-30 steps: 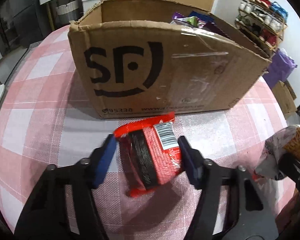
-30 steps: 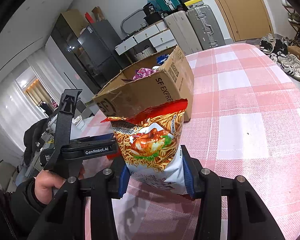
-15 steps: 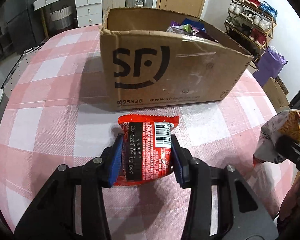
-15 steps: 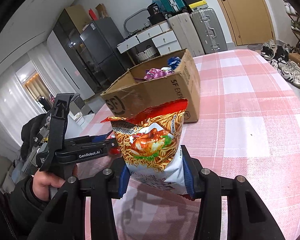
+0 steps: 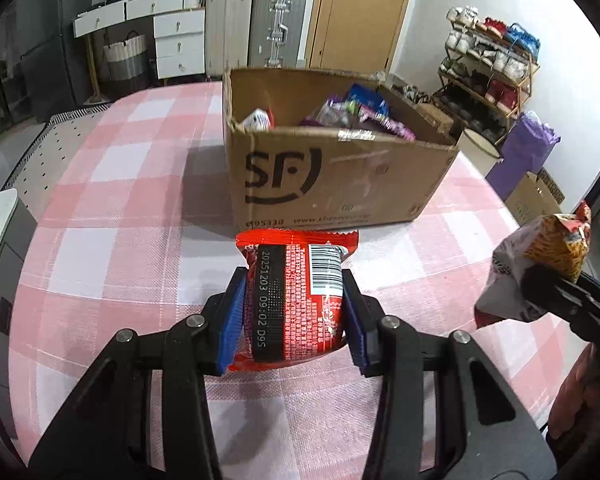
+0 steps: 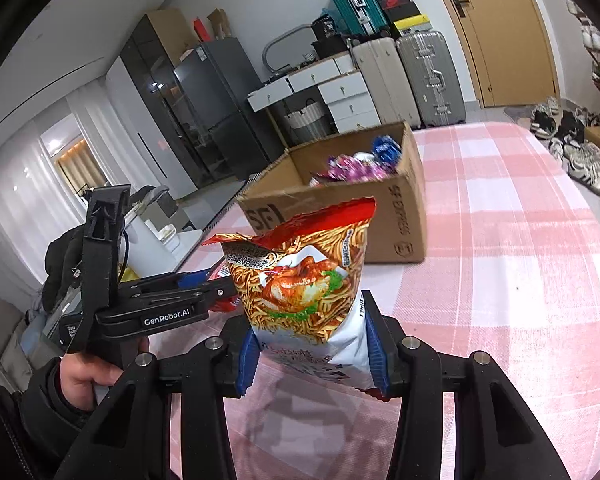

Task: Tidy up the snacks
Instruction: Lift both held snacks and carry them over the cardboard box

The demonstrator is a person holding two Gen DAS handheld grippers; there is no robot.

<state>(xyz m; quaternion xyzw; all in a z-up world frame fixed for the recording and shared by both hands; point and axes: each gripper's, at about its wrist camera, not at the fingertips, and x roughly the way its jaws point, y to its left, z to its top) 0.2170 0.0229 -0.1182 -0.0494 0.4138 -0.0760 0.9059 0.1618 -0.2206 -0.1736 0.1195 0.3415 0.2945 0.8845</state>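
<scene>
With your left gripper point(image 5: 294, 312) pinching the red packet point(image 5: 296, 300) and your right gripper point(image 6: 314, 354) clamping the noodle bag point(image 6: 300, 280), the box point(image 5: 332, 172) sits at twelve o'clock; you risk clipping its near wall by carrying low.

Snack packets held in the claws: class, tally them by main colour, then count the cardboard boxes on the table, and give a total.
Red snack packet, in the left claw: 1
Noodle-print packet with white base, in the right claw: 1
Cardboard box, packets inside not counted: 1
Total: 3
</scene>
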